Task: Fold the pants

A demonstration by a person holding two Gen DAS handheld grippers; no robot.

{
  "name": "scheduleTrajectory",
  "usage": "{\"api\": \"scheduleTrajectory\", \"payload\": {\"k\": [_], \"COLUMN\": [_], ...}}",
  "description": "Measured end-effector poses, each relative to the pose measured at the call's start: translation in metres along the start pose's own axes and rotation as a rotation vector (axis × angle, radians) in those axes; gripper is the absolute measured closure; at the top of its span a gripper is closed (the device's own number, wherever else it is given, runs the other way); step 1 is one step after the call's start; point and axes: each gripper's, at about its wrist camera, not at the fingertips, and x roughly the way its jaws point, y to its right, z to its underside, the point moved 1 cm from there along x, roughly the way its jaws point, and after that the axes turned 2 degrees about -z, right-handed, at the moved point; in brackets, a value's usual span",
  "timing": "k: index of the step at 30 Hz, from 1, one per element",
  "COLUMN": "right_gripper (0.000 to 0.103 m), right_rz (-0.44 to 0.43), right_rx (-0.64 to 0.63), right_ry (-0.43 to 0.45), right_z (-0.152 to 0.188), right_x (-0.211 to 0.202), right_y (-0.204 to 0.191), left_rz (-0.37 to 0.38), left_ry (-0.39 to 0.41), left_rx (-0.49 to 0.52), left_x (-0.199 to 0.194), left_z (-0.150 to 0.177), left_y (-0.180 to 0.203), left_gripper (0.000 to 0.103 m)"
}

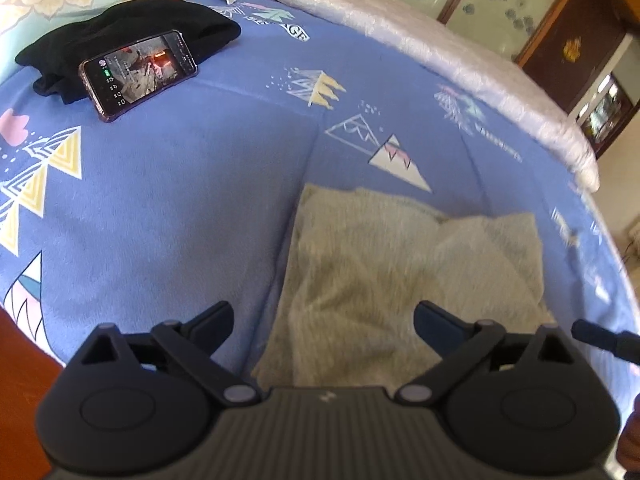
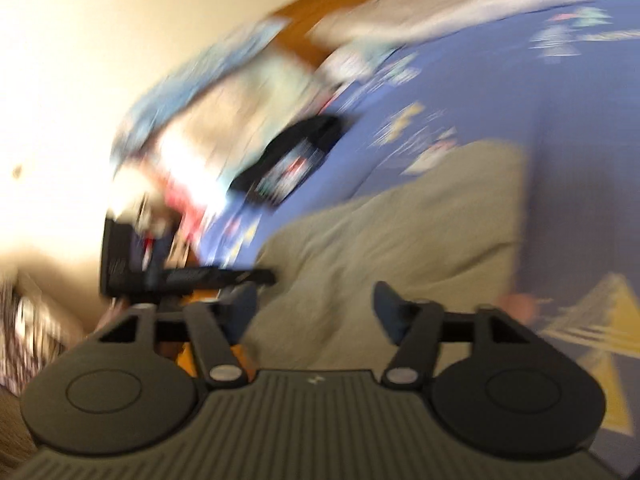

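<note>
Grey pants [image 1: 404,280] lie beneath left gripper [image 1: 324,320] and right gripper [image 2: 316,300], jaws wide apart, empty.

Left wrist view: bright, even daylight is recorded; the bed sheet [image 1: 180,208] is bulged by fisheye distortion, and the corners are cut off by a dark vignette. Slight motion blur is seen on the grey pants [image 1: 392,264], while the lit phone screen [image 1: 140,68] at far left is rendered sharply. Right wrist view: heavy motion smear is spread throughout, and the wall [image 2: 80,60] at left is washed out by glare.
</note>
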Motion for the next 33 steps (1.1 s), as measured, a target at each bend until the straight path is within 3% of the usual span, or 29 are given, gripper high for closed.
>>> {"api": "scheduleTrajectory", "payload": {"k": [3, 7, 10, 12, 13, 14, 15, 16, 19, 21, 25, 29, 31, 33], "right_gripper": [0.022, 0.021, 0.021, 0.021, 0.027, 0.046, 0.051, 0.062, 0.071, 0.072, 0.072, 0.072, 0.072, 0.072], "right_rz": [0.065, 0.102, 0.122, 0.115, 0.117, 0.124, 0.154, 0.175, 0.21, 0.265, 0.406, 0.515, 0.573, 0.599], "right_rx": [0.128, 0.261, 0.269, 0.261, 0.24, 0.212, 0.177, 0.141, -0.022, -0.159, -0.292, -0.213, -0.144, -0.037], "right_ry": [0.056, 0.05, 0.001, -0.043, -0.049, -0.064, -0.079, -0.076, -0.022, 0.035, 0.22, 0.327, 0.341, 0.327], "right_z": [0.005, 0.018, 0.018, 0.018, 0.017, 0.013, 0.01, 0.007, 0.0, -0.005, -0.018, -0.021, -0.012, 0.0], "right_x": [-0.016, -0.015, 0.002, 0.018, 0.026, 0.031, 0.035, 0.033, 0.021, 0.007, -0.051, -0.117, -0.14, -0.154], "right_y": [0.028, 0.054, 0.058, 0.059, 0.055, 0.05, 0.043, 0.036, 0.011, -0.007, -0.014, 0.018, 0.039, 0.062], "left_rz": [0.041, 0.099, 0.055, -0.011, -0.045, -0.074, -0.087, -0.104, -0.169, -0.126, 0.085, 0.185, 0.187, 0.141], "left_ry": [-0.012, -0.058, -0.046, -0.03, -0.022, -0.015, -0.012, -0.007, 0.047, 0.068, 0.072, 0.071, 0.032, 0.006], "left_rx": [-0.012, -0.038, 0.009, 0.05, 0.069, 0.089, 0.089, 0.081, 0.143, 0.159, 0.12, 0.21, 0.262, 0.322], "left_x": [0.006, 0.022, 0.03, 0.031, 0.031, 0.03, 0.028, 0.026, 0.021, 0.02, 0.029, 0.053, 0.072, 0.09], "left_z": [-0.002, 0.002, 0.008, 0.011, 0.013, 0.014, 0.014, 0.014, 0.013, 0.008, -0.008, -0.009, -0.002, 0.008], "left_y": [-0.001, 0.001, 0.014, 0.025, 0.03, 0.035, 0.038, 0.043, 0.073, 0.094, 0.132, 0.193, 0.221, 0.244], "left_gripper": [0.003, 0.002, 0.003, 0.013, 0.024, 0.035, 0.039, 0.046, 0.062, 0.066, 0.068, 0.068, 0.067, 0.064]}}
